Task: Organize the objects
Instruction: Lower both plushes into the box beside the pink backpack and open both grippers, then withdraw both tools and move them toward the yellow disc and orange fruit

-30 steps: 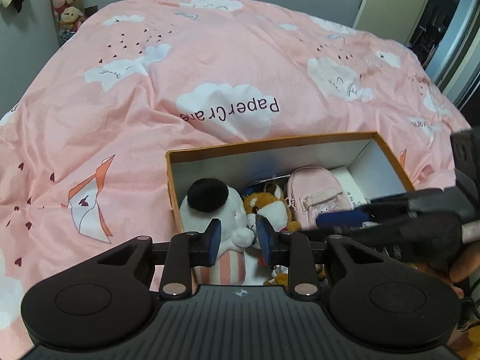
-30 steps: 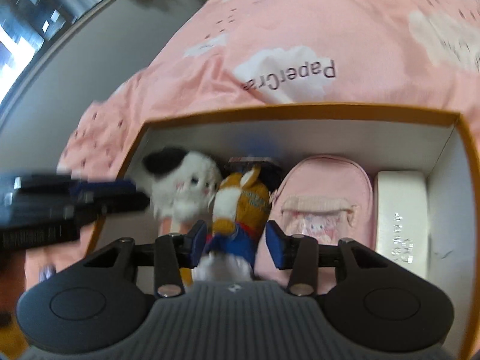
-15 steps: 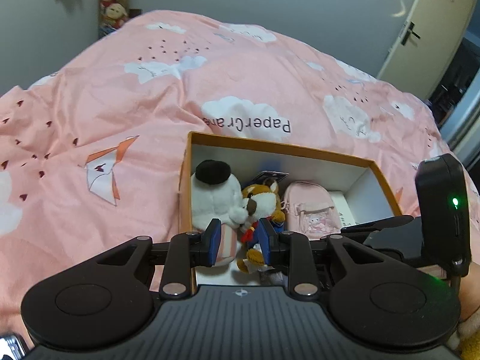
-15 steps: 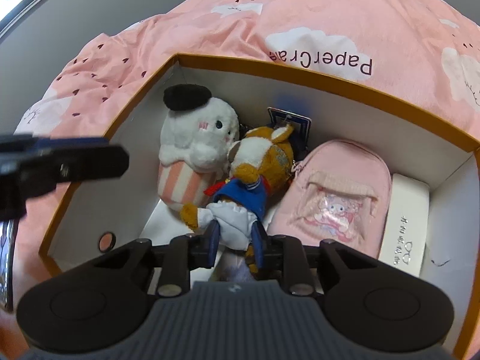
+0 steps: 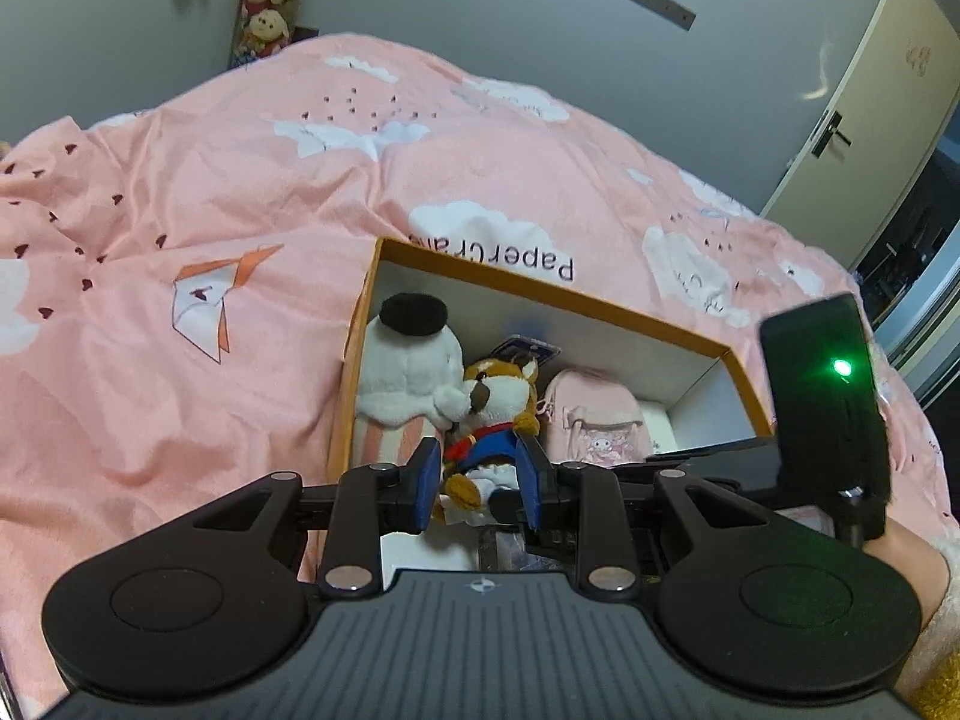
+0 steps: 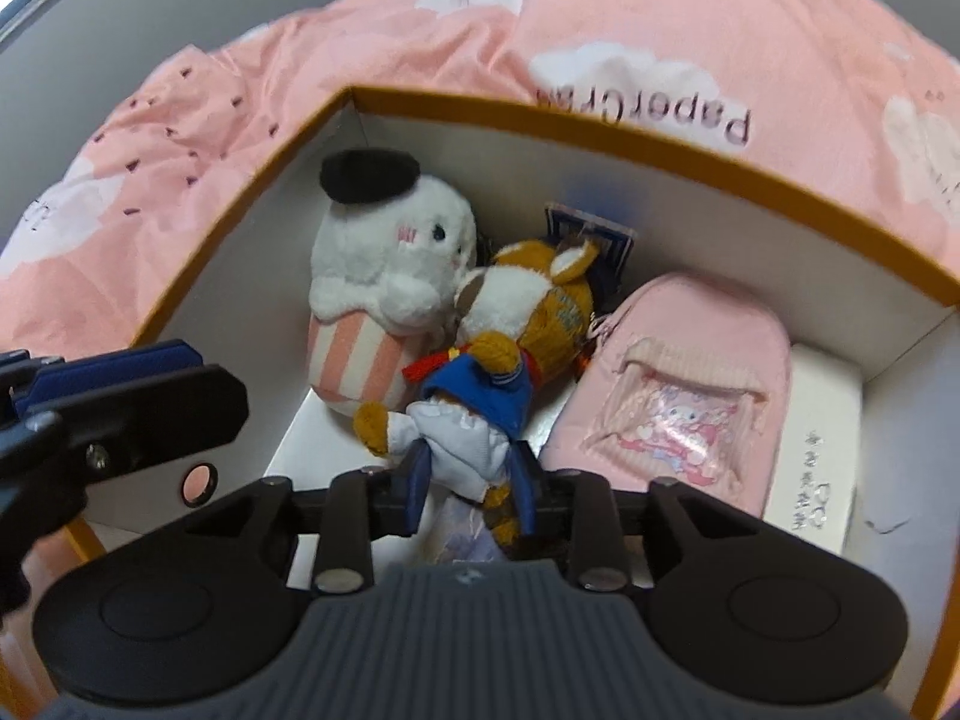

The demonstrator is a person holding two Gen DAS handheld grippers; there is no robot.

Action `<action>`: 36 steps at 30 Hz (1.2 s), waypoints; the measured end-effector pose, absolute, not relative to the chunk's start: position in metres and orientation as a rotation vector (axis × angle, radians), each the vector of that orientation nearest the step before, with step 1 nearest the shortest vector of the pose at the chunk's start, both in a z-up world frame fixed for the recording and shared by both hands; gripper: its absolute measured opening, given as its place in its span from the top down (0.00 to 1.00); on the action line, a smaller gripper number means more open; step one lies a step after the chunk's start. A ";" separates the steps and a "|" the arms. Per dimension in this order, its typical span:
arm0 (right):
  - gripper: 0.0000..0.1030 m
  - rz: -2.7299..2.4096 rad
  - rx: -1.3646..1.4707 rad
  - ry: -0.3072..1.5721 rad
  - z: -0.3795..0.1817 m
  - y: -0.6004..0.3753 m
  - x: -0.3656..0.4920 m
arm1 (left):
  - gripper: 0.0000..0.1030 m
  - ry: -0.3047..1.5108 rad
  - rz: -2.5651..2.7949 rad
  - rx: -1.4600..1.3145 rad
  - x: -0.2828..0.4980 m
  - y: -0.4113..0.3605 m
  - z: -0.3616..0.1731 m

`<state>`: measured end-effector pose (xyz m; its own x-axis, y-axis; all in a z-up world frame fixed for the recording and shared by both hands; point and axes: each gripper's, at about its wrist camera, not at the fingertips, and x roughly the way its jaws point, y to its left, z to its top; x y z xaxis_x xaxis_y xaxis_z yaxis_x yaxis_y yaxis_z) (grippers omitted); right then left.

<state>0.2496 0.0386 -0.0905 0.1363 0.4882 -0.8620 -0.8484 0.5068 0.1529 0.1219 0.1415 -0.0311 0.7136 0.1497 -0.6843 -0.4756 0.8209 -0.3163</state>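
An open orange-rimmed cardboard box [image 6: 600,120] lies on the pink bed. In it are a white plush with a black beret [image 6: 390,264], a brown fox plush in blue clothes [image 6: 510,336], a pink mini backpack [image 6: 690,384] and a white case [image 6: 822,450]. My right gripper [image 6: 471,480] is shut on the fox plush's lower body. My left gripper [image 5: 480,480] is open and empty, held above the box's near edge; the same box [image 5: 600,306] and fox plush [image 5: 498,402] show beyond its fingers. The left gripper also shows at the left of the right wrist view [image 6: 120,384].
The pink cloud-print duvet [image 5: 210,210] surrounds the box. Grey walls, hanging plush toys [image 5: 270,0] and a door [image 5: 870,120] are behind the bed. The right gripper's black body with a green light [image 5: 828,396] stands at the right.
My right gripper has closed on the fox plush and tilted it toward me. My left gripper has pulled back and up, away from the box.
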 end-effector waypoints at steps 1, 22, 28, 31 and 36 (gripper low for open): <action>0.66 1.006 -0.422 1.015 -0.086 0.034 0.246 | 0.69 0.684 0.365 -0.503 0.119 0.141 -0.029; 0.45 0.949 -0.165 0.677 -0.017 -0.119 0.144 | 0.69 0.659 0.197 -0.413 0.041 0.087 -0.004; 0.50 0.929 -0.156 0.844 -0.051 -0.136 0.124 | 0.69 0.862 0.187 -0.488 0.028 0.089 -0.039; 0.54 0.929 -0.173 0.952 -0.072 -0.136 0.115 | 0.69 0.965 0.215 -0.498 0.022 0.088 -0.056; 0.55 0.938 -0.224 0.979 -0.088 -0.127 0.103 | 0.69 1.007 0.237 -0.438 0.020 0.087 -0.069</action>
